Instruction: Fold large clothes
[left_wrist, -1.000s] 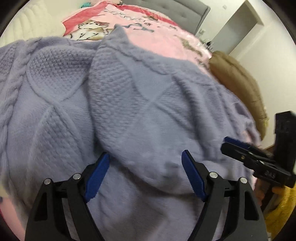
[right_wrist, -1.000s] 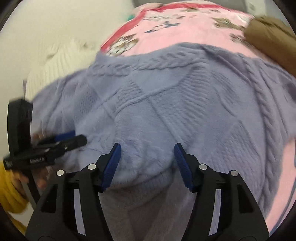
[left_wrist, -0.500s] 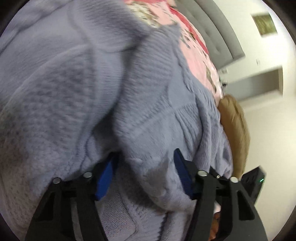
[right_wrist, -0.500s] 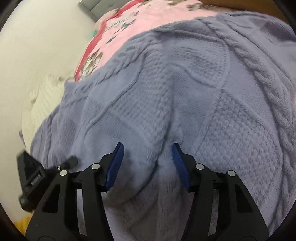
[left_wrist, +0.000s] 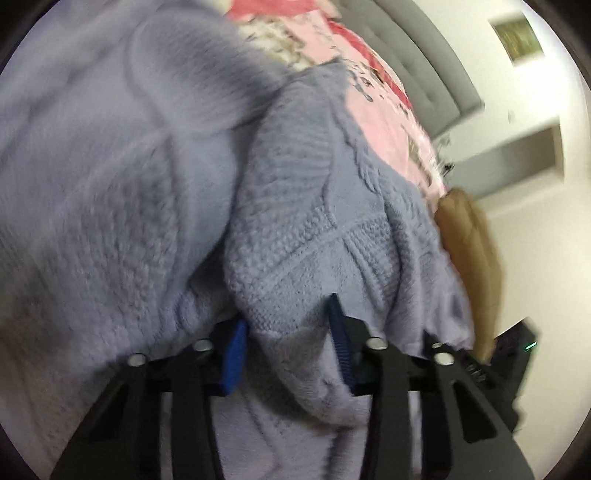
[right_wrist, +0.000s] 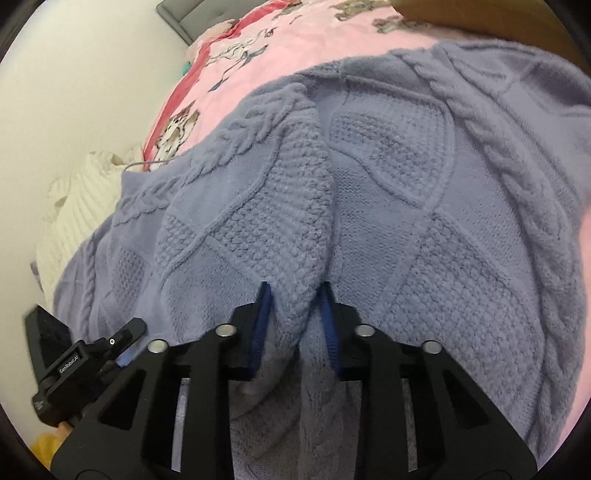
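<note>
Left wrist view
Sweater: the purple knit sweater (left_wrist: 122, 206) fills most of the picture and lies on the pink blanket (left_wrist: 384, 122).
Left gripper: the left gripper (left_wrist: 290, 343) has a thick fold of the sweater between its blue pads (left_wrist: 233, 356). Its jaws have just been closing, and the pads press into the fold from both sides.
Brown cushion: the cushion (left_wrist: 471, 258) sits just beside the sweater, on the side away from the blur.
Headboard: the grey headboard (left_wrist: 417, 70) stands behind the blanket.
Blur: the near side of the sweater is blurry.

Right wrist view
Sweater: the sweater (right_wrist: 424, 206) lies spread over the blanket (right_wrist: 295, 48), with a raised ridge running up its middle.
Right gripper: the right gripper (right_wrist: 295, 299) pinches the bottom of that ridge. Its jaws have just been closing, and the pads sit tight on the knit.
Left gripper: it (right_wrist: 118, 343) shows low at the sweater's edge.
White knit: a white knit thing (right_wrist: 85, 206) lies beside the sweater, by the wall.
</note>
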